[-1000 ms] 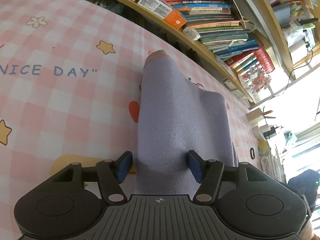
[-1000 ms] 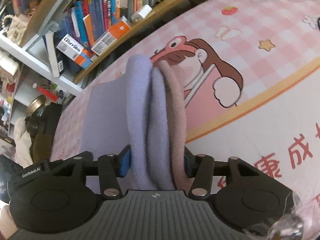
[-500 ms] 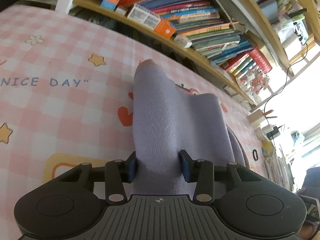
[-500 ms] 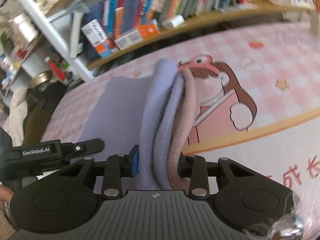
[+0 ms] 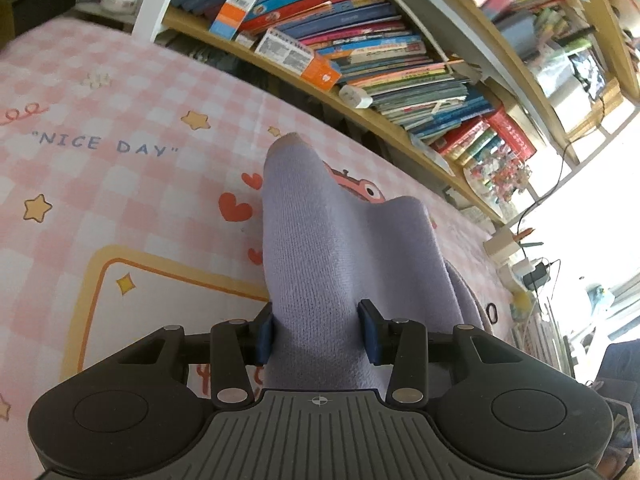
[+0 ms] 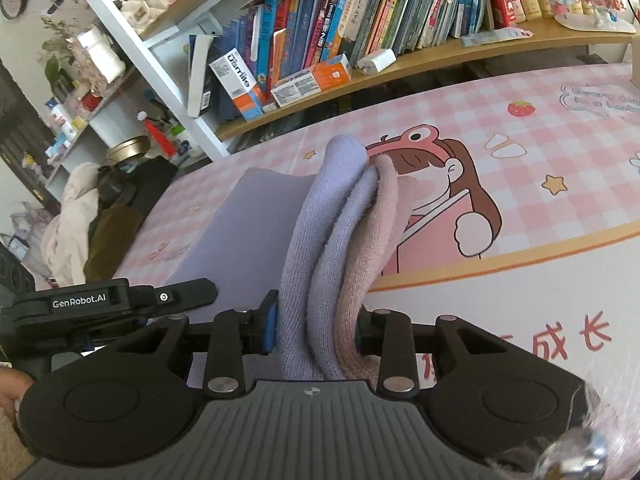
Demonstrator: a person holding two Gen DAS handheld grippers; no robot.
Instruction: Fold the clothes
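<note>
- One pink checked cartoon sheet (image 5: pixel 120 184) is spread over the whole surface, with two bookshelves (image 6: pixel 440 60) packed with books behind it.
- One lilac knit garment (image 5: pixel 332 248) is draped up off the sheet between both grippers; a pinkish layer (image 6: pixel 372 248) is bunched in too, maybe its lining, hard to tell.
- Left gripper (image 5: pixel 318 332): clamped on one fold of the garment.
- Right gripper (image 6: pixel 316 328): pinched on roughly three bunched layers.
</note>
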